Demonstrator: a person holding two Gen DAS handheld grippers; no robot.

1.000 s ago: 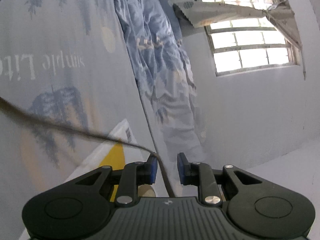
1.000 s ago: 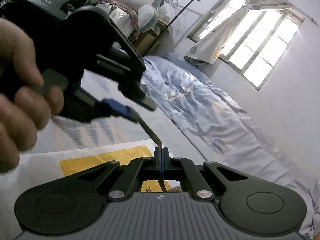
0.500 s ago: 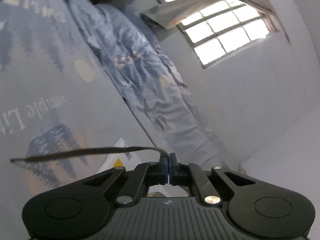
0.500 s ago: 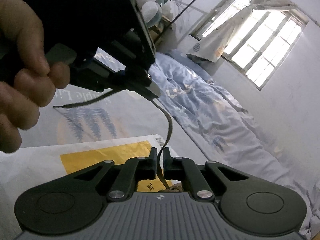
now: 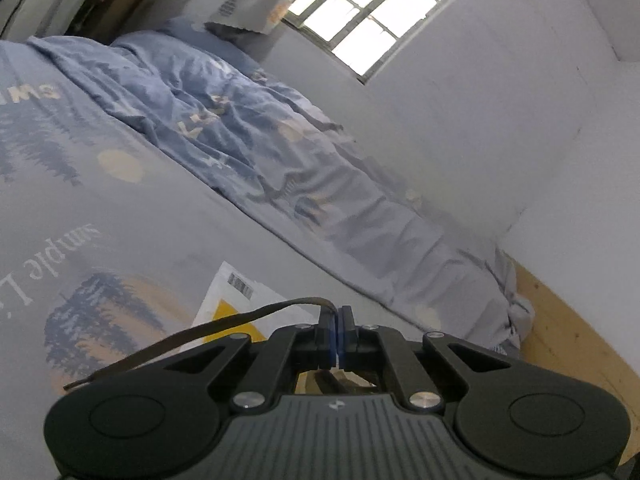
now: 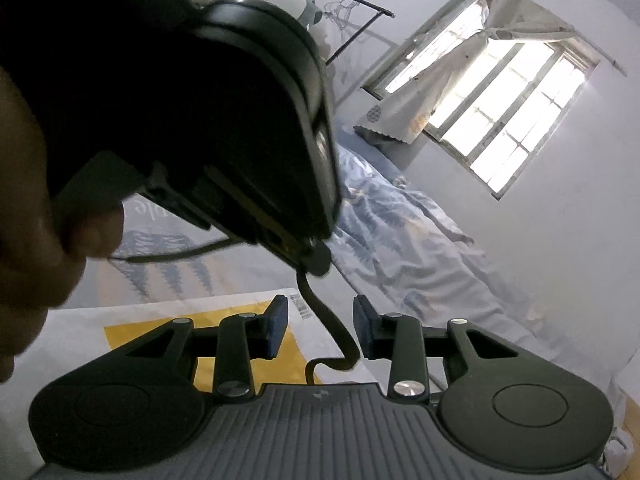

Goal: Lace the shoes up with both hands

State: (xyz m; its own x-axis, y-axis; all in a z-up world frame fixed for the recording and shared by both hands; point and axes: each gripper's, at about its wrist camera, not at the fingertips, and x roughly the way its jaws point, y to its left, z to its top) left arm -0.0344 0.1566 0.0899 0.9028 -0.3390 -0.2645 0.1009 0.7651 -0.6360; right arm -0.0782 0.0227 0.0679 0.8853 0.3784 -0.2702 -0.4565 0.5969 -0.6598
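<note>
Bed point(image 5: 132, 216) backdrop | left tongs point(image 5: 338, 320) pinch shoelace point(image 5: 192, 332) | right tongs point(image 6: 320, 328) wide

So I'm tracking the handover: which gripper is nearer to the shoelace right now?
Left. The left gripper is shut on the shoelace, pinching it between its pads. The right gripper is open, with the lace hanging in the gap between its fingers, unclamped.

No shoe shows in either view. Below the right gripper point(image 6: 320, 330), the dark lace point(image 6: 324, 316) drops out of sight behind the gripper's body. The person's hand point(image 6: 36, 240) is cut off at the frame's left edge.
</note>
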